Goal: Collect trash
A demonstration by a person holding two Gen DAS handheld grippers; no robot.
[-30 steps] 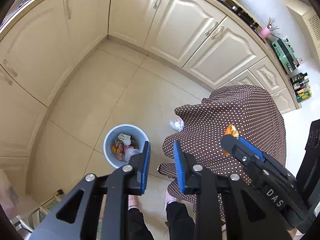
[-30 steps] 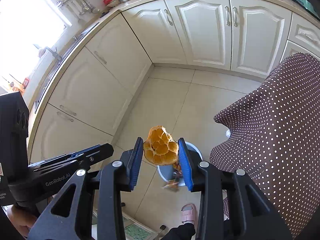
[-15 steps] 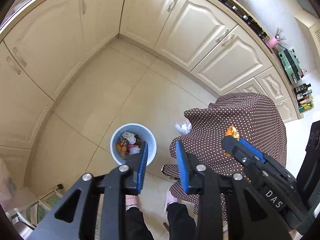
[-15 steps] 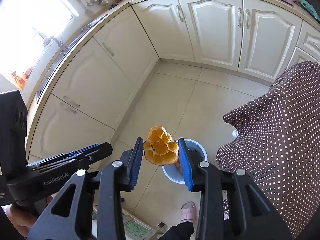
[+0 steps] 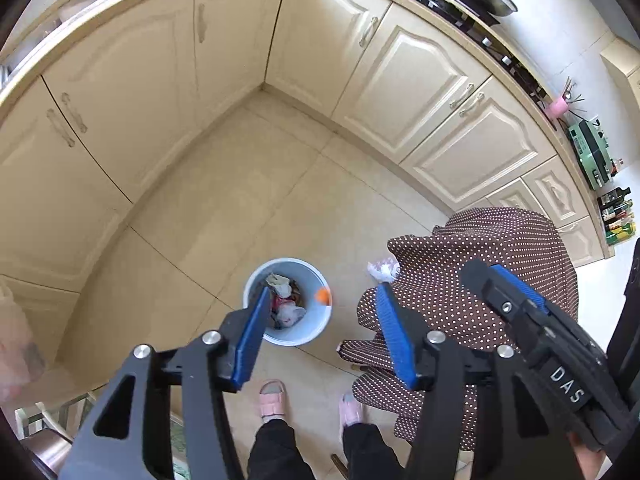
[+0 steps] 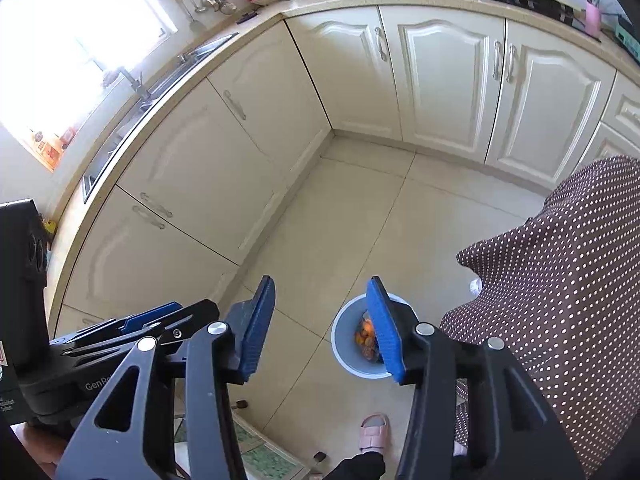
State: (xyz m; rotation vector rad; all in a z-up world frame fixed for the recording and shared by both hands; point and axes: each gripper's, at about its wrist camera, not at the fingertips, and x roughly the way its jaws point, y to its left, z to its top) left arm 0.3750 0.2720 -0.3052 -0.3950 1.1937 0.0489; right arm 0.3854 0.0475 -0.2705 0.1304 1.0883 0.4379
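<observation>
My left tongs and right tongs have just opened, empty; peel, possibly on the bin rim, may spill.

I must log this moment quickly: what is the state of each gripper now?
Left gripper: open, nothing between the pads; jaws have just been opening.
Right gripper: open, empty; jaws have just been opening.

White capitals "DAS" are showing on the black body of the right gripper, seen from the left wrist. Pale letters "GenRo", cut off by a finger in front, are showing on the left gripper body.
</observation>
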